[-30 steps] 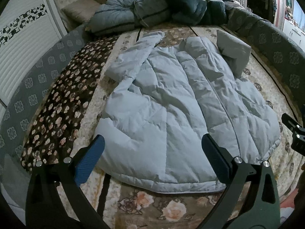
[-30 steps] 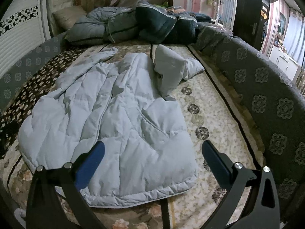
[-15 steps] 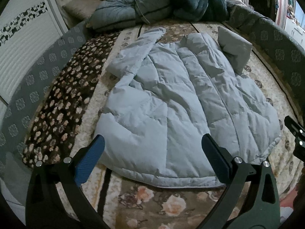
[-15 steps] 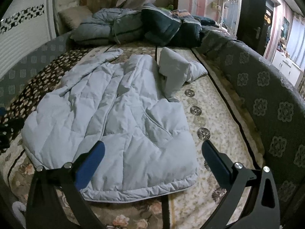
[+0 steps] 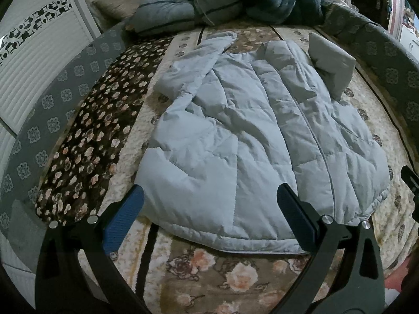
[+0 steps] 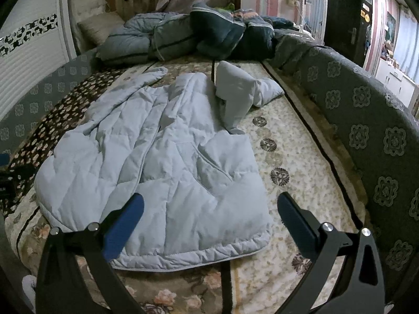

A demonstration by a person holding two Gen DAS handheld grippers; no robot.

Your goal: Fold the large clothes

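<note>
A large pale blue puffer jacket (image 5: 251, 141) lies spread flat on the bed, hem toward me, collar far. It also shows in the right wrist view (image 6: 162, 167). Its left sleeve (image 5: 199, 62) stretches toward the far left. Its right sleeve (image 6: 235, 91) is bunched up at the far right. My left gripper (image 5: 209, 217) is open and empty, above the hem's left half. My right gripper (image 6: 209, 222) is open and empty, above the hem's right corner.
A floral blanket (image 5: 86, 141) covers the bed's left side. Rolled dark quilts (image 6: 199, 36) and a pillow (image 6: 97, 23) lie at the head. A grey patterned padded rim (image 6: 366, 120) runs along the right side. A white wardrobe (image 5: 34, 60) stands left.
Both grippers have drawn back and risen slightly, so the jacket sits a little farther off. The jacket has not moved. Both grippers stay open.
</note>
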